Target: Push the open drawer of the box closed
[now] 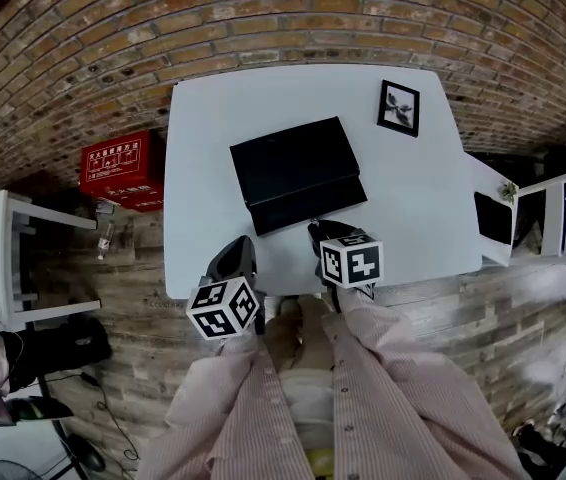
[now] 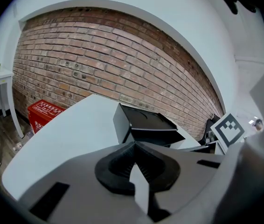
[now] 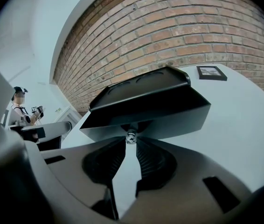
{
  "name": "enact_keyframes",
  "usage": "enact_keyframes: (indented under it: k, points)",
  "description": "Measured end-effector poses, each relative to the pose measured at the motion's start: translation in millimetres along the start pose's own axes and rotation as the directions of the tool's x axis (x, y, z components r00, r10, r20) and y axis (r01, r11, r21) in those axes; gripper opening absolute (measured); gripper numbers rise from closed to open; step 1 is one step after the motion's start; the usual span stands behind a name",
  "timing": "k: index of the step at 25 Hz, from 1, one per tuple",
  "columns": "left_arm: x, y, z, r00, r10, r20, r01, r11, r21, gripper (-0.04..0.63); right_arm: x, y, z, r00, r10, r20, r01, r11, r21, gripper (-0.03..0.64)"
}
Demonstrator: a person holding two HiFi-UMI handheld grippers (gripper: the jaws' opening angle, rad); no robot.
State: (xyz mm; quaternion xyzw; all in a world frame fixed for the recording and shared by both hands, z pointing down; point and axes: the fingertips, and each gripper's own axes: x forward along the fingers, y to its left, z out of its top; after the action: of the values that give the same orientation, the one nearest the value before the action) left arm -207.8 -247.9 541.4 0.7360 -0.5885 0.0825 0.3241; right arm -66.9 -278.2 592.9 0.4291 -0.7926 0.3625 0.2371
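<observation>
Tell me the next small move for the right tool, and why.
Probably ease the right tool straight forward, toward the brick wall. Its jaws are pinched on the small silver knob of the drawer, which juts out of the black box toward the person, so a push along that line should slide it in.

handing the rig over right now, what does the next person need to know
Left claw: shut, empty, near the front edge of the white table, clear of the box.
Right claw: closed on the knob at the drawer front.
Black box: mid-table, with its drawer sticking out toward you.
Done: right claw has reached the drawer front.
Left: push the drawer in until flush with the box, then let go of the knob.
</observation>
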Motion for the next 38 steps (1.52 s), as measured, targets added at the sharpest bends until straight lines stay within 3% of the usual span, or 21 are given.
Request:
enact_keyframes:
  k: [38]
  points:
    - [19.0,20.4,25.5,0.999,0.038,0.029,-0.037,0.999,-0.023,-0.005,31.4,-3.8,38.9,1.0,0.01,0.01,-0.01,1.0,-0.006,0.074]
